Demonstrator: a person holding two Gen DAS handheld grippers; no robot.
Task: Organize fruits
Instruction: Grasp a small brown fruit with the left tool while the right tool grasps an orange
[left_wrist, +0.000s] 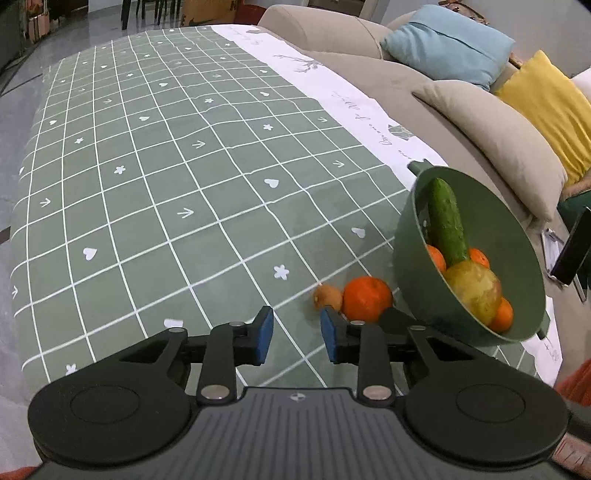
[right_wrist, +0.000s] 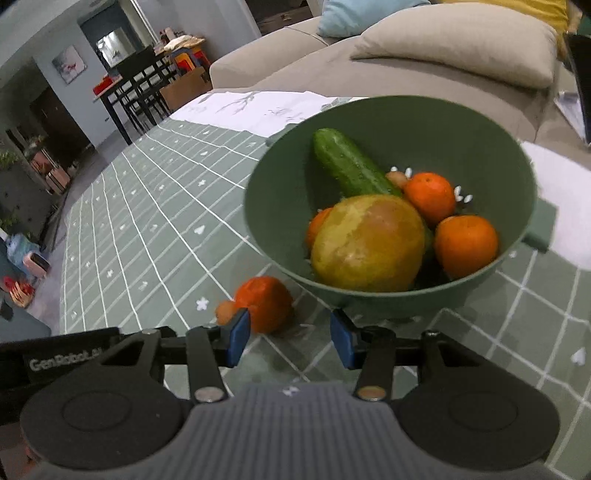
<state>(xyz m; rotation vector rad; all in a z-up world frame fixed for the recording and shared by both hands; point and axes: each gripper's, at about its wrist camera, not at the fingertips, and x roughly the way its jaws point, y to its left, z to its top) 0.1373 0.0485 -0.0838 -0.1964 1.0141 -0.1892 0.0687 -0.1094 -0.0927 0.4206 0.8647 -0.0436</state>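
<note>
A green bowl (left_wrist: 517, 236) (right_wrist: 480, 147) stands on the checked tablecloth and holds a cucumber (left_wrist: 447, 221) (right_wrist: 351, 166), a large yellow-green mango (left_wrist: 474, 291) (right_wrist: 365, 243) and several oranges (right_wrist: 465, 243). One loose orange (left_wrist: 367, 299) (right_wrist: 264, 302) and a small brown fruit (left_wrist: 327, 297) (right_wrist: 223, 310) lie on the cloth beside the bowl. My left gripper (left_wrist: 297, 334) is open and empty, just left of the loose orange. My right gripper (right_wrist: 290, 338) is open and empty, just in front of the bowl, right of the loose orange.
A beige sofa (left_wrist: 424, 96) with blue (left_wrist: 447, 44) and yellow (left_wrist: 546, 107) cushions runs along the table's far side. A dark tablet-like object (left_wrist: 570, 247) stands to the right. A dining table with chairs (right_wrist: 133, 85) is farther back.
</note>
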